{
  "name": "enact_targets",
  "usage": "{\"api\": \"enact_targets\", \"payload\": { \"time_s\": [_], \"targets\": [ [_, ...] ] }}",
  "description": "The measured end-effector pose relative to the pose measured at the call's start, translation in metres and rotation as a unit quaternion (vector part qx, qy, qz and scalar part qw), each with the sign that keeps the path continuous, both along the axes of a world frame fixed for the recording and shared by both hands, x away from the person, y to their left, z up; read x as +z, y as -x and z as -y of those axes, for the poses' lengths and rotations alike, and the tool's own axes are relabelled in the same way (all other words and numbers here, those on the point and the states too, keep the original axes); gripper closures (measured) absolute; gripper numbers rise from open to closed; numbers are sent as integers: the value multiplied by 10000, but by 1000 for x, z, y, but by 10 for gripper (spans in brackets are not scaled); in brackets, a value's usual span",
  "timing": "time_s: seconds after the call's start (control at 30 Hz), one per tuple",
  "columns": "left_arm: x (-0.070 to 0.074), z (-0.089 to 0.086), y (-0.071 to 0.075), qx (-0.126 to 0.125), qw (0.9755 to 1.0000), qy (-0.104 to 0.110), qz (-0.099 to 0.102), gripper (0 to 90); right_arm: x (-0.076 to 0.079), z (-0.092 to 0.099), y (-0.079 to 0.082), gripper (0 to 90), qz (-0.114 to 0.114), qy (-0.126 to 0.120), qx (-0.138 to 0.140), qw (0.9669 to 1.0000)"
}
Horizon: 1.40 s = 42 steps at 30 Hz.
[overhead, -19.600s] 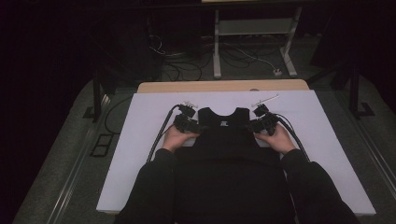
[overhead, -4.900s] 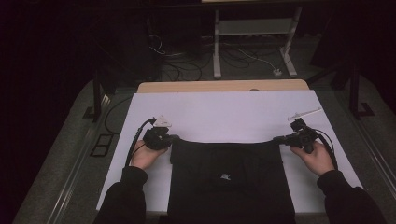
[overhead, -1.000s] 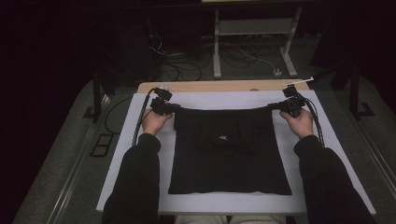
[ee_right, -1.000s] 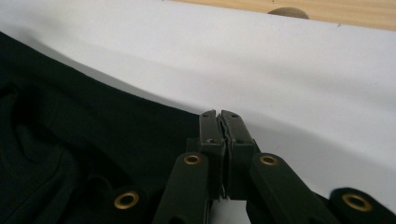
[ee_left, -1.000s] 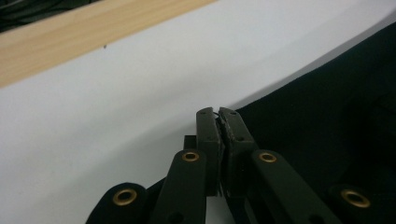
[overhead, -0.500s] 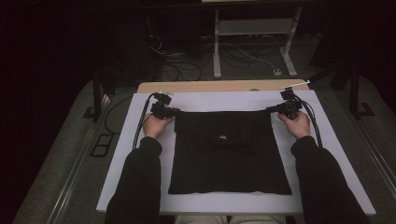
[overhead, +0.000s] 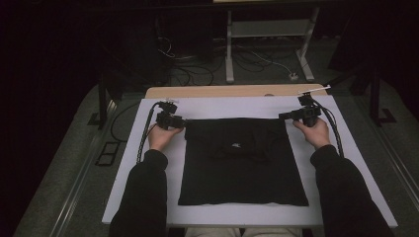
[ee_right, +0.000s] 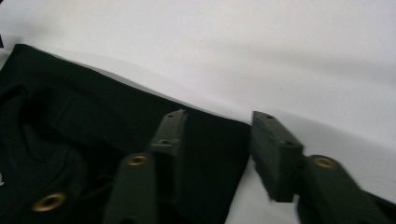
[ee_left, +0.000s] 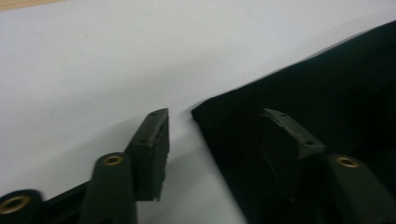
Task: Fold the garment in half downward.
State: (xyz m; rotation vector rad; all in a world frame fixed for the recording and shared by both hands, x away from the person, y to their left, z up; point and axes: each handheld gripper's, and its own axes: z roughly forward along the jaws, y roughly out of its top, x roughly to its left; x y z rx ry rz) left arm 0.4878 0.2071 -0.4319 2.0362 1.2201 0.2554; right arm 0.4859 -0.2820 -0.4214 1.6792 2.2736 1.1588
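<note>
We have the black folded cloth garment (overhead: pixel 242 163) lying flat in the middle of the white worktop (overhead: pixel 232 106), and both grippers have just been opening: the left gripper (ee_left: pixel 215 135) stands parted around the garment's far left corner, the right gripper (ee_right: pixel 217 140) parted around its far right corner, neither pressing on the fabric. In our judgement, if we draw the grippers away low, a jaw could snag a released corner and drag or flip it, rumpling the far edge. Lifting clear before moving sideways should avoid that.
</note>
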Motion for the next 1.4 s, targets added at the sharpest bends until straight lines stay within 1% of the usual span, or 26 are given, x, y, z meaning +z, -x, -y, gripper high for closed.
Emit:
{"api": "enact_targets", "payload": {
  "time_s": [0.03,0.1,0.13,0.2,0.23,0.27,0.3,0.37,0.4,0.43,0.47,0.5,0.53,0.63,0.73,0.87,0.93,0.97,1.13,1.23,1.33,1.37,1.4],
  "targets": [
    [0,-1,0,-12,10000,90,-12,363,2,-1,1,485,18,14,17,10000],
    [2,-1,2,-46,9997,245,-7,321,7,-3,4,429,112,59,84,9999],
    [3,-1,2,-52,9996,280,20,280,9,-4,5,399,156,84,116,9998],
    [6,-1,4,-80,9991,421,27,211,13,-6,7,363,237,90,186,9995],
    [7,-1,4,-150,9984,552,-9,179,14,-7,8,321,237,75,201,9995],
    [9,0,4,-178,9983,559,-21,147,17,-8,9,287,279,71,228,9993],
    [10,1,6,-209,9982,561,11,134,18,-9,10,266,308,54,240,9992],
    [13,2,7,-272,9982,531,4,124,21,-10,11,151,336,9,298,9990],
    [15,3,7,-290,9984,488,33,102,22,-11,12,130,350,51,280,9990],
    [16,4,9,-288,9981,536,23,71,24,-12,13,127,401,142,255,9988],
    [17,5,9,-308,9977,599,13,46,26,-14,14,97,444,180,266,9985],
    [19,6,10,-328,9975,629,14,15,27,-14,14,58,444,168,283,9985],
    [20,6,11,-374,9971,655,34,0,27,-15,15,39,439,148,303,9985],
    [23,10,13,-425,9970,639,130,0,30,-17,16,23,454,86,389,9982],
    [27,16,15,-522,9961,689,178,0,31,-19,18,23,464,40,467,9978],
    [32,25,16,-622,9948,774,224,0,32,-24,19,23,514,45,578,9970],
    [32,30,16,-674,9939,848,212,0,32,-26,21,24,514,36,638,9966],
    [32,31,16,-677,9938,854,225,0,32,-27,21,24,530,35,670,9963],
    [31,39,15,-799,9930,856,165,0,34,-33,24,36,540,-2,833,9951],
    [30,42,14,-825,9924,897,166,0,35,-36,26,37,547,-23,915,9943],
    [27,47,14,-896,9921,860,155,0,35,-41,28,37,514,-67,987,9938],
    [26,47,13,-956,9921,796,139,0,35,-42,28,38,520,-86,1020,9934],
    [24,48,13,-971,9920,796,101,0,35,-43,29,41,503,-106,1037,9933]
  ]
}}
